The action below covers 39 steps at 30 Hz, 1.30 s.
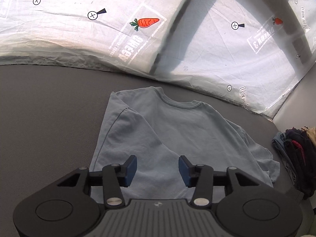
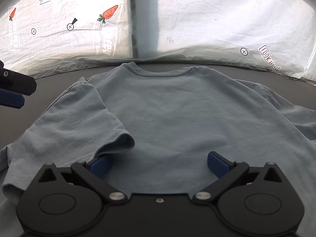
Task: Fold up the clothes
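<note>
A light blue T-shirt point(image 1: 167, 134) lies on the dark grey table point(image 1: 49, 118), collar toward the far side, its left side and sleeve folded over onto the body. My left gripper point(image 1: 157, 167) is open and empty above the shirt's lower part. My right gripper point(image 2: 158, 165) is open and low over the shirt point(image 2: 187, 108). Its left finger point(image 2: 99, 165) sits just under the cuff of the folded sleeve point(image 2: 116, 142). Part of the left gripper point(image 2: 13, 92) shows at the left edge of the right wrist view.
White printed sheeting point(image 1: 79, 29) with carrot pictures hangs behind the table's far edge, also in the right wrist view point(image 2: 217, 19). A pile of dark clothes point(image 1: 296, 150) lies at the table's right edge. A pale wall point(image 1: 296, 108) stands beyond it.
</note>
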Each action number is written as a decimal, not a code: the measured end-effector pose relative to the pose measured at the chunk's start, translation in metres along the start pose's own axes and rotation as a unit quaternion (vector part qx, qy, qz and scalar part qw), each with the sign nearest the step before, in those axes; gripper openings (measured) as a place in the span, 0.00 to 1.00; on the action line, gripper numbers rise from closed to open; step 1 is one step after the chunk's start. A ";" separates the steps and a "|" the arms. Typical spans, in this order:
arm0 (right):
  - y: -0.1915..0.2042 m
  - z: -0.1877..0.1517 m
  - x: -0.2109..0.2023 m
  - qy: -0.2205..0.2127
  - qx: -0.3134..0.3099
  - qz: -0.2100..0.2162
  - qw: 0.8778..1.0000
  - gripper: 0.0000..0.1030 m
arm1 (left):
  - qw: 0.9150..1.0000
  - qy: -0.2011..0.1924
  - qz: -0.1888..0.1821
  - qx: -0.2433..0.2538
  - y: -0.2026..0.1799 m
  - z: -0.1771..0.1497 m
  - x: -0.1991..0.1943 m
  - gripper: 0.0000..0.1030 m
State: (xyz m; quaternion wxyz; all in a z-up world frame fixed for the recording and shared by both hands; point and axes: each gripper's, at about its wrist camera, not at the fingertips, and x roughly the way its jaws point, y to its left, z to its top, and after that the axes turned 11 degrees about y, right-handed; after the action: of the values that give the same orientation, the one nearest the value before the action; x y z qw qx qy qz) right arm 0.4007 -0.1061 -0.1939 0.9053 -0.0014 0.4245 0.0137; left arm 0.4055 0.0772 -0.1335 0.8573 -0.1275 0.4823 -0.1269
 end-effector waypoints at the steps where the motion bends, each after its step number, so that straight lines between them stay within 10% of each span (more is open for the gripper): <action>1: 0.000 0.000 0.000 0.001 -0.002 0.000 1.000 1.00 | 1.000 0.001 0.016 -0.009 0.009 -0.006 -0.008 0.48; 10: -0.006 -0.024 -0.030 0.037 -0.043 0.027 0.998 1.00 | 0.983 0.066 0.131 -0.110 0.070 -0.130 -0.066 0.48; 28: -0.025 -0.117 -0.112 0.050 -0.059 0.041 0.996 1.00 | 0.976 0.076 0.072 -0.193 0.054 -0.272 -0.142 0.46; 33: -0.034 -0.136 -0.130 0.053 -0.074 0.052 0.995 1.00 | 0.974 0.067 0.109 -0.188 0.044 -0.284 -0.142 0.11; 39: -0.050 -0.150 -0.146 0.076 -0.113 0.078 0.988 1.00 | 0.979 0.058 0.121 -0.154 0.013 -0.278 -0.146 0.02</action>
State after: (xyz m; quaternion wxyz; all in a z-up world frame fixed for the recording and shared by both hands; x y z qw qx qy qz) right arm 0.1930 -0.1620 -0.1783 0.8607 -0.0719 0.4864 0.1320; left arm 0.0943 0.1122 -0.1611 0.8069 -0.1908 0.5570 0.0466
